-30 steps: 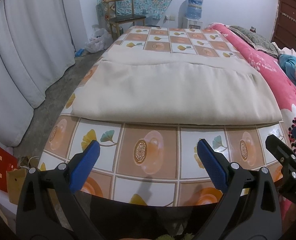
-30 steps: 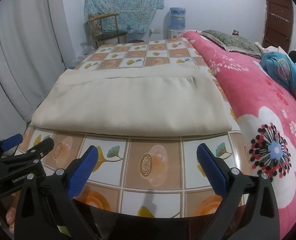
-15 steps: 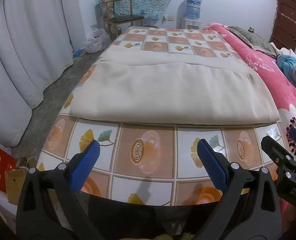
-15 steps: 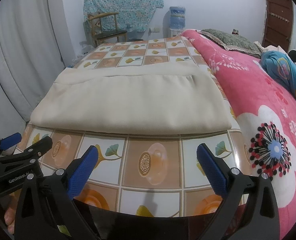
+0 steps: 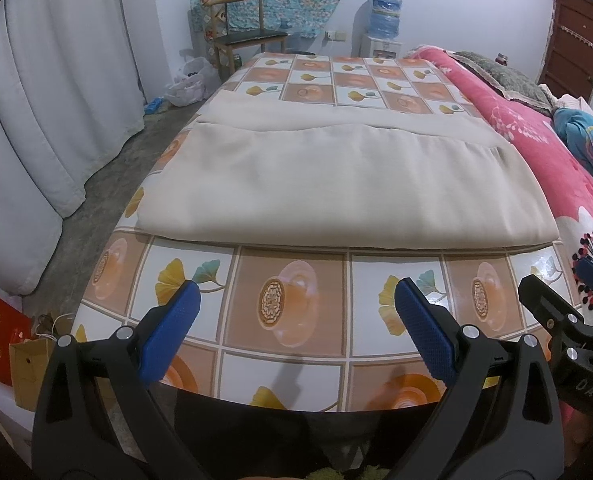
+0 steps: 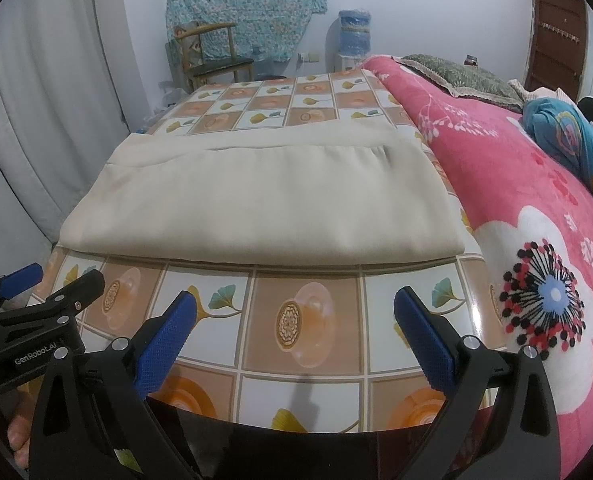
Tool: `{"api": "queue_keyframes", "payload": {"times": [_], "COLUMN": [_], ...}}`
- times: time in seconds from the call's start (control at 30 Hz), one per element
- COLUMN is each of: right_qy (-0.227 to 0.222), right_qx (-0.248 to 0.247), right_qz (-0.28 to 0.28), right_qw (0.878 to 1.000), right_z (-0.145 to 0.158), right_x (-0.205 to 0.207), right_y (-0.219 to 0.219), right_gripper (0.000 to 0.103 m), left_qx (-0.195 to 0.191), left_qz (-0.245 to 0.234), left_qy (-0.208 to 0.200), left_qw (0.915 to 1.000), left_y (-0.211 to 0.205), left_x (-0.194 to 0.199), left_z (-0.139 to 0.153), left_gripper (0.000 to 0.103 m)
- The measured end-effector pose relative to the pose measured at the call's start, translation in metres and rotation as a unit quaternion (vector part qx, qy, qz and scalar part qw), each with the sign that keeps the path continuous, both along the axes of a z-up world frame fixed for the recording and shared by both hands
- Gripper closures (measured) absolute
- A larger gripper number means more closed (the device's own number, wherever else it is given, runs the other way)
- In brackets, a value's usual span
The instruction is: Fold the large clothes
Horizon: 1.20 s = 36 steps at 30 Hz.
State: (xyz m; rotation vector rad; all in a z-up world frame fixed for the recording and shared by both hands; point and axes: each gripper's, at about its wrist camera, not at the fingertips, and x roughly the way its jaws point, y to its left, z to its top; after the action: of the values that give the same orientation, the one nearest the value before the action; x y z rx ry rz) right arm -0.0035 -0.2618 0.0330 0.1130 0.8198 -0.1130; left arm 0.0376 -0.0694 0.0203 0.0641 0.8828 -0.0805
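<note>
Since a second ago I've edged both wide-open, empty hand-held grippers, left hand-held gripper (image 5: 296, 312) and right hand-held gripper (image 6: 296, 316), slightly nearer the folded beige cloth (image 5: 336, 192) at frame centre on the bench (image 5: 292, 312); pinching only its top layer could undo the fold.

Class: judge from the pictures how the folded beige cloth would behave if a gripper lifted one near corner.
The beige cloth likely droops; its edges look soft. Stacked layers may slide apart. It might slip on the glossy tablecloth.
</note>
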Motion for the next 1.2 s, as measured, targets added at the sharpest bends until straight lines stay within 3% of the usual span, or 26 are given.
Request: {"api": "queue_keyframes", "payload": {"times": [1.2], "right_qy": [0.001], "right_qx": [-0.004], "right_qz": [0.003], "right_qw": [1.0], "right_z": [-0.0024], "right_x": [0.0009], "right_y": [0.0055], "right_gripper": [0.007], "left_qx": [-0.002], "left_qz": [-0.001], "left_qy": [-0.001], "left_qw": [1.0], "left_y": [-0.0033], "left_x": [-0.001], "left_z": [0.0015], "left_gripper": [0.009]}}
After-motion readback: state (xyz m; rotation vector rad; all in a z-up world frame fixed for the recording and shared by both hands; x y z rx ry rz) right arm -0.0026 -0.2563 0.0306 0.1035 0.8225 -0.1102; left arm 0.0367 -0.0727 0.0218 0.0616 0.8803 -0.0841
